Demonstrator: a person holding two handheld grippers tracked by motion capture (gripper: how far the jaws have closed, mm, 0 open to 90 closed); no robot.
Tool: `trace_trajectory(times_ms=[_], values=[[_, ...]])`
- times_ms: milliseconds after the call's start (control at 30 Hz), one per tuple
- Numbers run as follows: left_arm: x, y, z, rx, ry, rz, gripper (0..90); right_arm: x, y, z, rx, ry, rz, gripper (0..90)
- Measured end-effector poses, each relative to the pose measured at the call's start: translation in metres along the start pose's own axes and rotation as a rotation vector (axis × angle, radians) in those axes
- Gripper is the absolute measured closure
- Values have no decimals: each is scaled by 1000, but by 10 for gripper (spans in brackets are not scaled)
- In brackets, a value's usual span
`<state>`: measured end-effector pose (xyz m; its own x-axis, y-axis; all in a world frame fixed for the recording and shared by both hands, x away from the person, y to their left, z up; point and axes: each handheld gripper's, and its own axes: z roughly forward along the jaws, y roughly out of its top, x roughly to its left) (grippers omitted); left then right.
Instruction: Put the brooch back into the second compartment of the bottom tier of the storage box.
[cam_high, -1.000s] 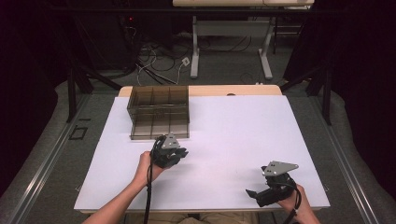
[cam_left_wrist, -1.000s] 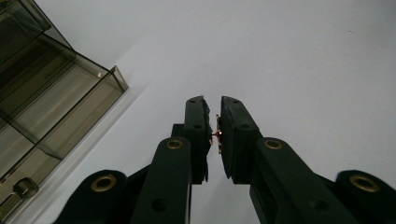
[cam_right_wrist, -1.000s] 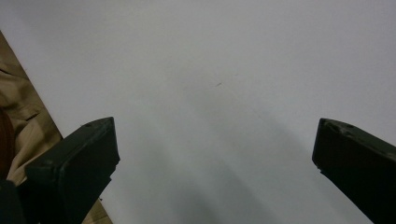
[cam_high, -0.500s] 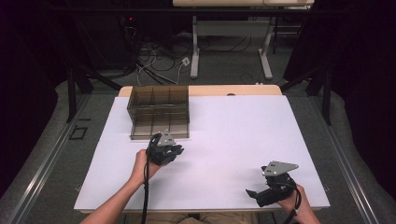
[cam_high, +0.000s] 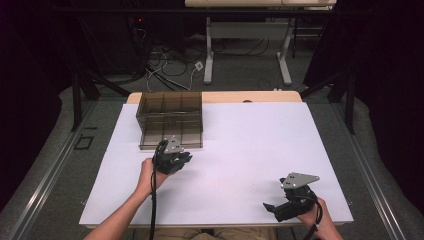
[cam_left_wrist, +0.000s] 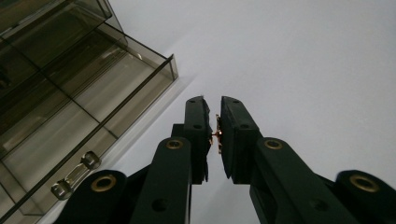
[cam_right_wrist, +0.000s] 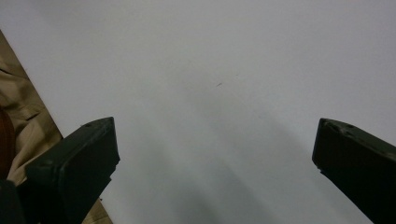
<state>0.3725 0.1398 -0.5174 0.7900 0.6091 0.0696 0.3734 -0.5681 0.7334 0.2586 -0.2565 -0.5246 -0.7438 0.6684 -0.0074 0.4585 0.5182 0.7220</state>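
My left gripper (cam_high: 176, 159) sits just in front of the smoky clear plastic organizer box (cam_high: 170, 119), which stands near the far left corner of the tabletop (cam_high: 260, 145). From the left gripper view the jaws are pinched narrow, almost together, and a tiny copper-coloured piece (cam_left_wrist: 217, 135) is clamped between their pads; I cannot tell what it is. In that same view the box (cam_left_wrist: 70, 93) lies to the left of the jaws, its lid divided into compartments and a small metal latch (cam_left_wrist: 74, 176) on its front wall. The jaw tips point past the box's front corner and are not touching it; they hang over bare white tabletop.

My right gripper (cam_high: 280, 207) rests near the near right corner of the tabletop, well apart from the box and from the left gripper, with its grey three-cornered plate on top. In the right gripper view its jaws stand wide apart, one at each lower corner of the picture, with nothing between them but the white surface (cam_right_wrist: 224, 93). At the left of that view the near edge of the tabletop runs past, and tan cloth (cam_right_wrist: 21, 116) of my clothing shows beyond it.

A black cable trails from each gripper back along my forearms toward the near edge.
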Motion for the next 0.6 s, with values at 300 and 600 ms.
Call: trace_trajectory(times_ms=[300,600], values=[[12,-3,-5,-9,31,-25,814,0,0,0,0,0,0,0],[23,-6,-8,-14,62,-45,814,0,0,0,0,0,1,0]])
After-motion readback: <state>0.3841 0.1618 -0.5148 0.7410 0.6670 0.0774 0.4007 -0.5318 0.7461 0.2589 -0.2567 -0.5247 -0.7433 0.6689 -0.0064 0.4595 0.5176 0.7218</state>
